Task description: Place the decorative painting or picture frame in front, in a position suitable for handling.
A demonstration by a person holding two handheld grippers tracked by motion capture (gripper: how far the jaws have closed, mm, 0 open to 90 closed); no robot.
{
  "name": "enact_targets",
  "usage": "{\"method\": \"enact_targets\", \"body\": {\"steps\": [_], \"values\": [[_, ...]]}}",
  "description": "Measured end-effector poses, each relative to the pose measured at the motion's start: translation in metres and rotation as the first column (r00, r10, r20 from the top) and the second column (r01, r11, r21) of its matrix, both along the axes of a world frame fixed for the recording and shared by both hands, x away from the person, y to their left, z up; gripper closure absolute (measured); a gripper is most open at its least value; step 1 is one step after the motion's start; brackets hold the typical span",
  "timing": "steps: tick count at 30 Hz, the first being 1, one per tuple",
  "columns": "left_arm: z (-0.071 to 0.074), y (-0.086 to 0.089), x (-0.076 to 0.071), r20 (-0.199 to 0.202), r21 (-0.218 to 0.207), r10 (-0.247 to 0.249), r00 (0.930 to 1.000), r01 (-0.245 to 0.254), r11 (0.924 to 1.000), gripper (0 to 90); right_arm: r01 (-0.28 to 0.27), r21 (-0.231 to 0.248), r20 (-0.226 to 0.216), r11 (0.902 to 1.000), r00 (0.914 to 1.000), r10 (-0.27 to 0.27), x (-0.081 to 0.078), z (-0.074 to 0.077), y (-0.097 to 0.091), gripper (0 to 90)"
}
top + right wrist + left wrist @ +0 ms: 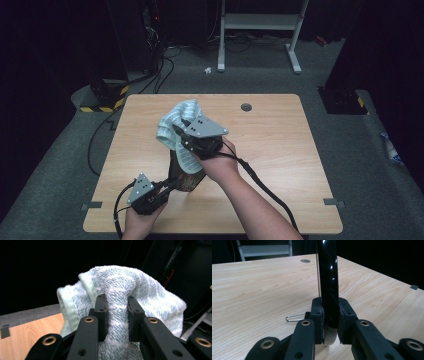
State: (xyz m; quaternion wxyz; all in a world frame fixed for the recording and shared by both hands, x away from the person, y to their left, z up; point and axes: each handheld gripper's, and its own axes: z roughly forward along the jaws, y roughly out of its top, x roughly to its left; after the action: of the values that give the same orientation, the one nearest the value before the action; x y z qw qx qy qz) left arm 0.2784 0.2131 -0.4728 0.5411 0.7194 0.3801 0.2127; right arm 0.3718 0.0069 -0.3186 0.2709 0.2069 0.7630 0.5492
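A dark, glossy flat board (pixel 187 176) stands on edge on the wooden table (pixel 275 150). My left gripper (pixel 171 184) is shut on its lower edge from the left. In the left gripper view the board (pixel 328 270) rises black and thin between the pads, with a pale bottom edge. A light blue and white towel (pixel 175 122) hangs bunched above the board's top, and my right gripper (pixel 181 134) is shut on a fold of it. In the right gripper view the towel (pixel 155 297) bulges over and around the closed jaws (pixel 117 305).
A thin wire clip (pixel 294 317) lies on the table beside the board's base. A round grommet hole (pixel 246 107) sits near the far edge. A white metal stand (pixel 260 22) is on the floor behind the table. Cables trail on the floor at the left.
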Motion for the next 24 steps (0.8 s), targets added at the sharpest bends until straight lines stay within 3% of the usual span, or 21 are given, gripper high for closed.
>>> {"method": "enact_targets", "body": {"steps": [11, 14, 17, 20, 24], "values": [[-0.001, 0.001, -0.001, 0.009, 0.001, 0.0, 1.0, 0.0, 1.0, 77.5, 0.11, 0.06, -0.08, 0.9921, 0.9912, -0.105, 0.035, -0.021, -0.028, 74.3], [-0.001, 0.001, -0.001, 0.01, 0.003, -0.002, 0.9999, 0.002, 1.0, 77.5, 0.092, 0.059, -0.05, 0.994, 0.9948, -0.089, 0.026, -0.017, -0.025, 74.4], [-0.001, 0.001, -0.001, 0.011, 0.003, 0.0, 0.9999, 0.0, 1.0, 77.5, 0.04, 0.041, 0.01, 0.9984, 0.9991, -0.04, 0.007, -0.01, -0.013, 74.4], [-0.001, 0.001, -0.001, 0.01, 0.002, 0.002, 0.9999, -0.002, 1.0, 77.5, -0.016, -0.023, 0.081, 0.9996, 0.9966, 0.018, -0.015, -0.007, 0.004, 74.3], [-0.001, 0.001, -0.001, 0.011, 0.001, 0.001, 0.9999, -0.001, 1.0, 77.5, -0.084, -0.074, 0.093, 0.9937, 0.9915, 0.091, -0.035, -0.015, 0.019, 74.4]]}}
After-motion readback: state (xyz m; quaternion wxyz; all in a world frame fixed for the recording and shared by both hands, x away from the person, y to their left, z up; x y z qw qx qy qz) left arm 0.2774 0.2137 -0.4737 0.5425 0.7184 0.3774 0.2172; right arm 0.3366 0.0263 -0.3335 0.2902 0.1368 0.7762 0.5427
